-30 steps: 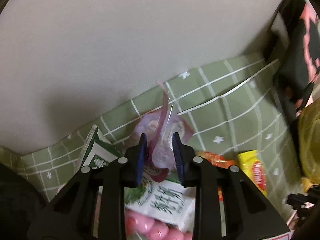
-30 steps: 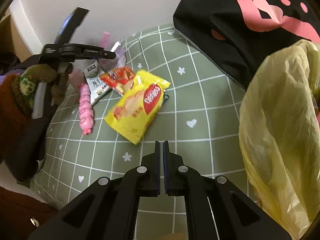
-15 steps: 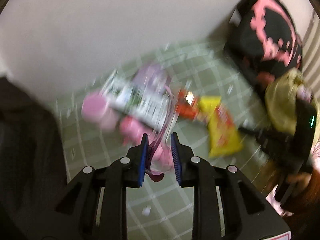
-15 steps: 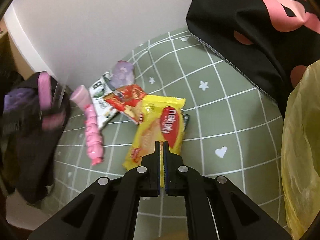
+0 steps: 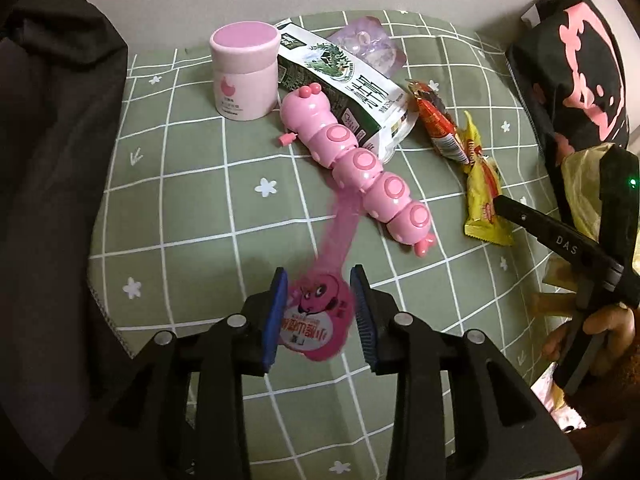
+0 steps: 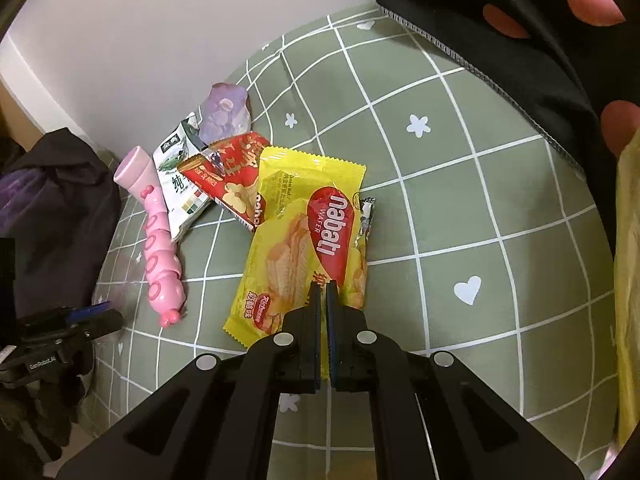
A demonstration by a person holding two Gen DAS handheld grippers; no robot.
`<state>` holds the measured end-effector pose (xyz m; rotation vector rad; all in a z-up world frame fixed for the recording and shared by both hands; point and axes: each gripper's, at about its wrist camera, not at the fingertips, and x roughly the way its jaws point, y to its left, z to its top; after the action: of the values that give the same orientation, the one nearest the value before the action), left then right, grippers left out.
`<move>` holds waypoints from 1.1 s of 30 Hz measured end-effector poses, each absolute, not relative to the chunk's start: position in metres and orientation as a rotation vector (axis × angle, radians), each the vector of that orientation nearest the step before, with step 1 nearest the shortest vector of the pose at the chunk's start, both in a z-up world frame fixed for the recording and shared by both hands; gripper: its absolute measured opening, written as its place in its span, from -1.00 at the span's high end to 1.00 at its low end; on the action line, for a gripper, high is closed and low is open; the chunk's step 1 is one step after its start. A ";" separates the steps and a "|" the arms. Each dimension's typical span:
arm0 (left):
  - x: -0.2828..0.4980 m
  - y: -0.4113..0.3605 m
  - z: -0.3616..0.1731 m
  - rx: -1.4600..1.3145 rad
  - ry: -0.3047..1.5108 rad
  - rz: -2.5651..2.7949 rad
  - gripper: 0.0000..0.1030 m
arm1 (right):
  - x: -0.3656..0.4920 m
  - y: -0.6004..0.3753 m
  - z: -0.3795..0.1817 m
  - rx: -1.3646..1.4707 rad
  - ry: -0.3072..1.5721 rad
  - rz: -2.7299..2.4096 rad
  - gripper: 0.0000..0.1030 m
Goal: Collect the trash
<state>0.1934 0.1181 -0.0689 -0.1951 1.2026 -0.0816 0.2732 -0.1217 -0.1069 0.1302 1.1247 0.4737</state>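
Left gripper (image 5: 318, 312) stands parted around a pink wrapper (image 5: 316, 326), blurred, its pads not visibly pressing it, above the green checked cloth (image 5: 192, 208). Right gripper (image 6: 323, 300) is clenched with nothing between, directly over the yellow wafer packet (image 6: 304, 236).

1. Lighting: dim, warm indoor light in both views; the source is not visible.
2. Shadows: soft, beneath the caterpillar toy (image 5: 356, 168) and the yellow wrapper (image 6: 304, 248).
3. Blur: the pink wrapper (image 5: 320, 312) is smeared along its tail; other items are sharp.
4. Distortion: strong fisheye curvature bends the cloth (image 6: 460, 184) grid, and the corners are vignetted black.
5. Glare: mild sheen on the yellow wrapper.
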 end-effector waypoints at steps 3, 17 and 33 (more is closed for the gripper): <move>0.191 0.119 -0.068 -0.212 1.194 -0.085 0.39 | 0.266 -0.122 -0.097 -0.009 1.087 0.418 0.90; 0.190 0.129 -0.071 -0.297 1.160 -0.064 0.36 | 0.263 -0.117 -0.104 -0.141 1.212 0.444 0.90; 0.176 0.145 -0.066 -0.325 1.131 -0.035 0.19 | 0.265 -0.132 -0.114 0.071 1.176 0.391 0.89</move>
<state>0.1757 0.1450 -0.0664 -0.3250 1.1313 -0.0346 0.2650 -0.1319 -0.1140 0.0711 1.1758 0.3911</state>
